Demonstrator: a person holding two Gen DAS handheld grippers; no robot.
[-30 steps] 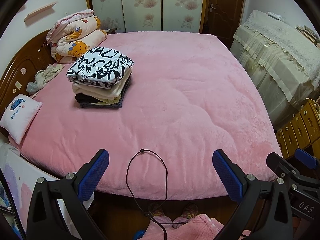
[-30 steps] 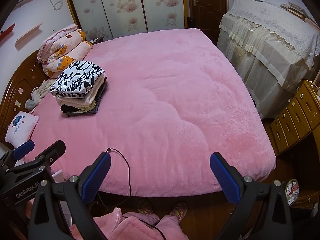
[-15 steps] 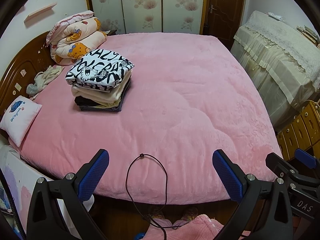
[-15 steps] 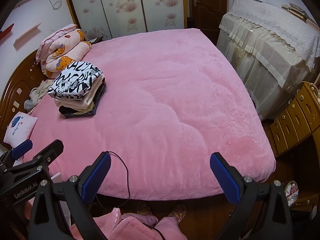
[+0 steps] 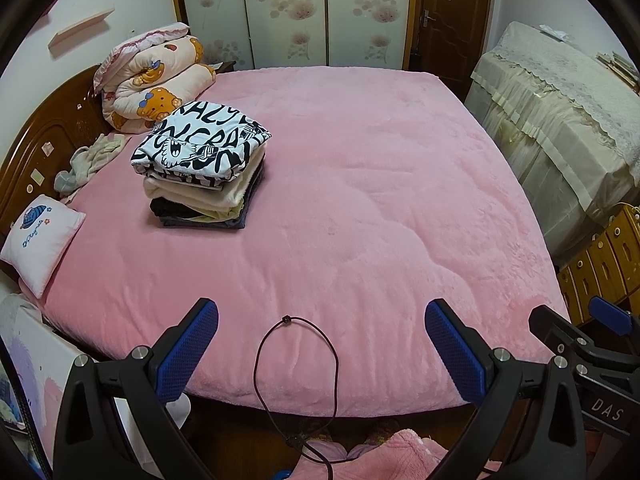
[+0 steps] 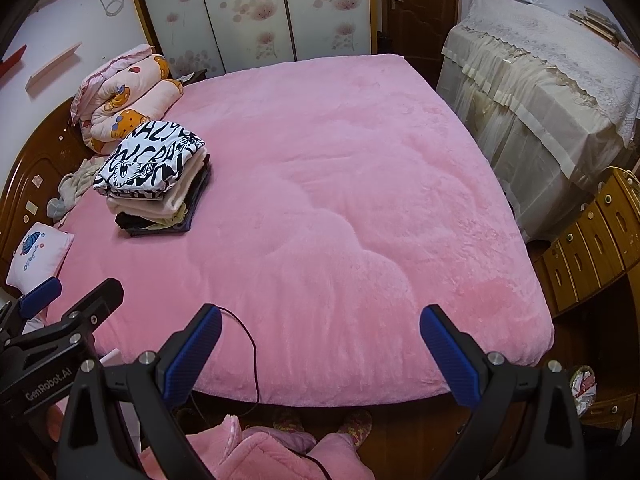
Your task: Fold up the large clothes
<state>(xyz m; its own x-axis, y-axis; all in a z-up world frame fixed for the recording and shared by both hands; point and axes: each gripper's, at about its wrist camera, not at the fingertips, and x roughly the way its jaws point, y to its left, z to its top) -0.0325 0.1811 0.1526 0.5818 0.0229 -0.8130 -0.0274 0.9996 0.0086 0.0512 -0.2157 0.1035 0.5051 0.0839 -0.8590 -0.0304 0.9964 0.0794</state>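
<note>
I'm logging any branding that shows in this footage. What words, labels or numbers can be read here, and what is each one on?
"DAS": on the body of the right tool, seen from the left wrist view.
"GenRobot.AI": on the body of the left tool, seen from the right wrist view.
Large black lettering on the top garment of the folded stack: distorted by folds, not readable as words.
Script under the picture on the small white pillow: too small to read.

Over the past second both views have drifted slightly: the stack of folded clothes now sits a touch toward 3 o'clock, and the black cable loop lies lower on the bed edge.
</note>
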